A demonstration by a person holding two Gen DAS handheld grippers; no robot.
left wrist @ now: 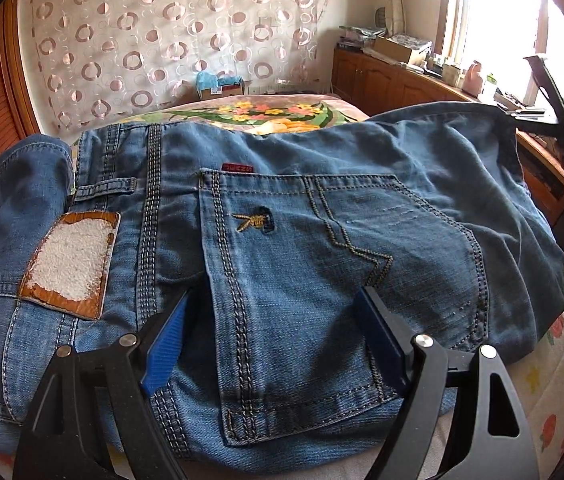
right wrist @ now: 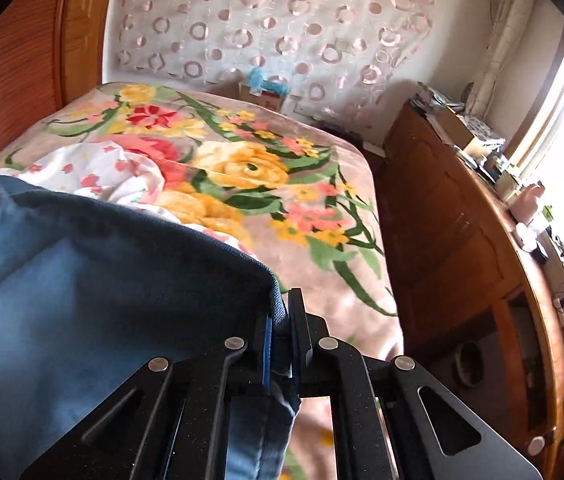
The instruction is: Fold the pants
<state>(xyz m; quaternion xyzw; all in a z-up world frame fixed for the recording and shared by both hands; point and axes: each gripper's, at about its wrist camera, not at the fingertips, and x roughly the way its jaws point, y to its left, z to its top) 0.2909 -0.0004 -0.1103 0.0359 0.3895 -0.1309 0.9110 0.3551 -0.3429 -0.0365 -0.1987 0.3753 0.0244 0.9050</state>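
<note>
— From where is the left wrist view taken?
— From low and very near the jeans [left wrist: 282,220], facing the patterned curtain [left wrist: 169,32].
— And the right wrist view?
— From higher, tilted down over the floral blanket [right wrist: 241,168]. The curtain, the blanket and the wooden cabinet [right wrist: 462,240] are shared.

bed [right wrist: 362,184] | covered by floral blanket [right wrist: 249,172] | white flowered sheet [right wrist: 121,172] bunched on blanket, also along near edge | jeans [left wrist: 282,220] lying on top, seat side up | small box [left wrist: 221,89] at far end, possibly beyond the bed
</note>
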